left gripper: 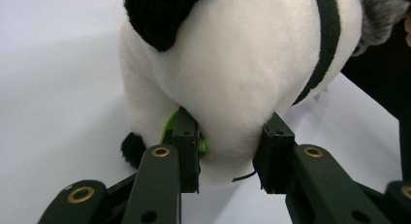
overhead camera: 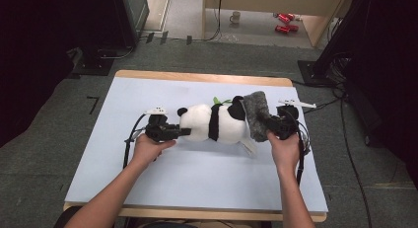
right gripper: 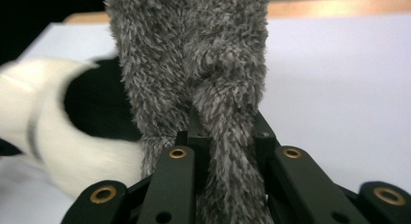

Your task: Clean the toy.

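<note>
A black-and-white panda plush [overhead camera: 212, 122] lies on its side in the middle of the white table sheet [overhead camera: 148, 173]. A grey furry cloth [overhead camera: 255, 113] covers its right end. My left gripper [overhead camera: 185, 132] comes in from the left, and its jaws press into the plush's white rump [left gripper: 232, 54] from both sides. A bit of green [left gripper: 169, 127] shows beside one jaw. My right gripper [overhead camera: 268, 124] is at the right end, shut on a fold of the grey furry cloth [right gripper: 194, 54]; the panda's body [right gripper: 53, 136] lies beyond at the left.
The wooden table rim [overhead camera: 197, 77] shows at the far side. On the floor beyond stand a mug [overhead camera: 235, 17] and red items [overhead camera: 285, 21]. Dark equipment stands flank the table at left [overhead camera: 98, 55] and right [overhead camera: 335, 65]. Cables trail off the right edge.
</note>
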Available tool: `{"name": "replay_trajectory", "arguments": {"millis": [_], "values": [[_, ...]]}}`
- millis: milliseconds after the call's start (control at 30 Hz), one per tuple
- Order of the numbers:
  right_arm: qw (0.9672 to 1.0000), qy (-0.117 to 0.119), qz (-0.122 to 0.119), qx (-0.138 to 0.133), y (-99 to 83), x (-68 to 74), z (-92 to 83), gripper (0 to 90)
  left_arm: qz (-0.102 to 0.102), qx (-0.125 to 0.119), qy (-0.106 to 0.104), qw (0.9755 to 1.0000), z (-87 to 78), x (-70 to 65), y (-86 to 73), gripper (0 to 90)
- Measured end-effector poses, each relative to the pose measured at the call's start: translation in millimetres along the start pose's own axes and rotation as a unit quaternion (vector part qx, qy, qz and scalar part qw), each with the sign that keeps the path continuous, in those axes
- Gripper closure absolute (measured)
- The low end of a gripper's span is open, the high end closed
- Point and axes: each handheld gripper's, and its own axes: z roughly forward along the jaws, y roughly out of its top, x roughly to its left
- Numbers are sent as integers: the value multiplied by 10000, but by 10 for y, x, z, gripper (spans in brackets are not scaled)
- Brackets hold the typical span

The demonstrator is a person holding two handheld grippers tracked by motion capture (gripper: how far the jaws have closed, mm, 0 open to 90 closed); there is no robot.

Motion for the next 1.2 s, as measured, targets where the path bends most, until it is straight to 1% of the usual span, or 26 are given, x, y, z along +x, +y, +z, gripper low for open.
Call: {"name": "replay_trajectory", "arguments": {"millis": [33,67,100,133,167,200,267,300,333,367,400,433,467,500,567,633,667,700,733,800,833,967,1067,1100,1133,1200], "values": [[9998,89,-100,-121,48,83,-76,779,30,46,-13,10000,-13,-20,6,682],[9998,89,-100,-121,48,83,-76,779,30,46,-13,10000,-13,-20,6,686],[9994,216,-198,-193,83,200,-135,779,5,94,-39,9999,-34,-49,10,689],[9994,216,-198,-193,83,200,-135,779,5,94,-39,9999,-34,-49,10,689],[9985,372,-341,-217,102,333,-174,779,-119,178,-66,9997,-77,-70,12,688],[9985,372,-341,-217,102,333,-174,779,-119,178,-66,9997,-77,-70,12,688],[9973,580,-428,-162,105,475,-197,775,-180,289,-96,9994,-137,-86,9,687],[9954,767,-573,-76,82,619,-202,775,-177,313,-86,9993,-171,-104,6,685],[9954,767,-573,-76,82,619,-202,775,-161,368,-84,9992,-204,-116,4,685],[9932,891,-741,80,43,746,-172,774,-129,386,-52,9992,-232,-128,-1,676],[9932,891,-741,80,43,746,-172,774,-75,409,-27,9991,-257,-131,-7,676],[9916,958,-827,261,-11,827,-115,775,-39,417,0,9991,-277,-127,-19,667],[9909,983,-841,363,-40,848,-77,775,-39,417,0,9991,-277,-127,-19,654],[9909,983,-841,363,-40,848,-77,775,-48,392,-7,9992,-274,-119,-27,654],[9903,924,-887,540,-121,857,42,774,-3,365,-11,9993,-270,-81,-59,605],[9904,980,-836,508,-136,832,80,773,99,311,38,9995,-277,-74,-74,556],[9904,980,-836,508,-136,832,80,773,99,311,38,9995,-277,-74,-74,525],[9906,964,-831,506,-131,828,87,773,141,287,51,9995,-279,-74,-79,525],[9909,922,-868,464,-119,823,106,773,211,245,77,9994,-283,-73,-95,465],[9909,921,-872,453,-110,813,129,773,330,177,120,9992,-296,-65,-119,433],[9909,921,-872,453,-110,813,129,773,330,177,120,9992,-296,-65,-119,417],[9910,909,-893,419,-63,801,173,772,429,38,137,9990,-331,-35,-175,389],[9909,919,-892,407,-42,792,192,771,505,57,168,9986,-332,-33,-194,374],[9912,922,-868,385,-20,781,213,770,598,88,209,9979,-323,-42,-218,370],[9912,922,-868,385,-20,781,213,770,598,88,209,9979,-323,-42,-218,362],[9913,932,-844,387,4,770,233,769,712,111,214,9972,-303,-43,-239,353]]}}
